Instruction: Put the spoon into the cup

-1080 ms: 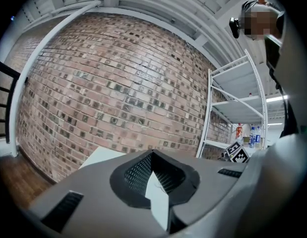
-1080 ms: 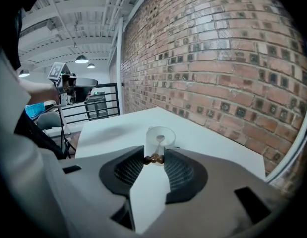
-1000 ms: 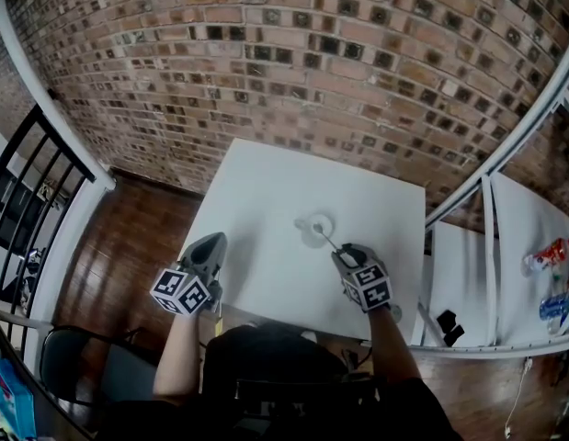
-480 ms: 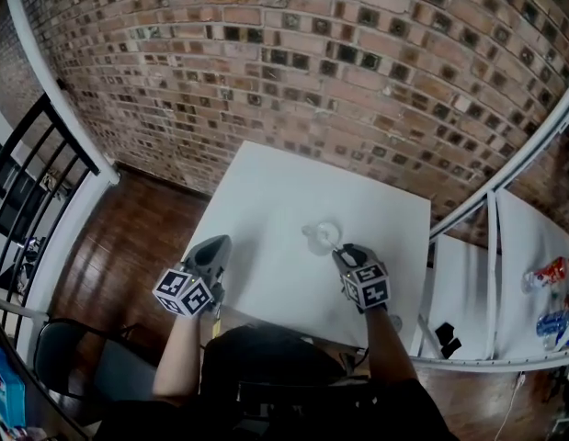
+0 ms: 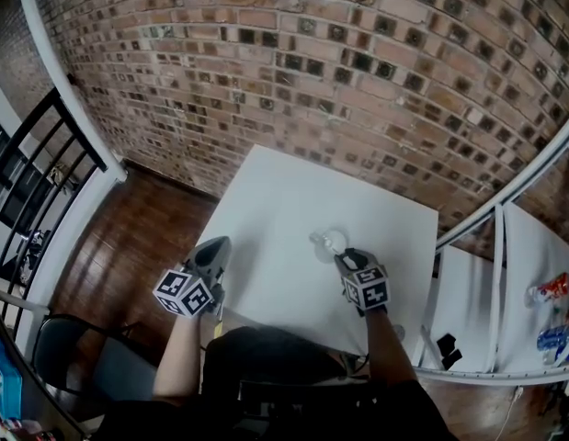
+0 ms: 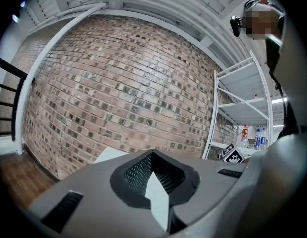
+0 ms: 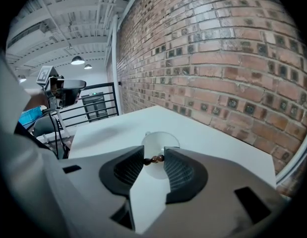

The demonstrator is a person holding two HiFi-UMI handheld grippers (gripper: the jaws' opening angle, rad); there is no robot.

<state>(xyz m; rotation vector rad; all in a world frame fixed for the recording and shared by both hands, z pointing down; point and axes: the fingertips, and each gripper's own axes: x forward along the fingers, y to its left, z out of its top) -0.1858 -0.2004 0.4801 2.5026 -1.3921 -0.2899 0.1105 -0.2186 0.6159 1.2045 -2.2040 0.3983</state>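
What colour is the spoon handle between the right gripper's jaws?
Dark brown: the beaded spoon handle shows best in the right gripper view.

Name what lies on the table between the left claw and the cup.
Nothing: in the head view, only bare white table separates the left claw from the cup.

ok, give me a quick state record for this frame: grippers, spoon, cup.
left gripper: shut, empty, level, by the near edge of the table
right gripper: shut on the spoon handle, angled down toward the cup
spoon: handle end between the pads; bowl hidden
cup: upright on the table, just beyond the right gripper
task: spoon not yet released
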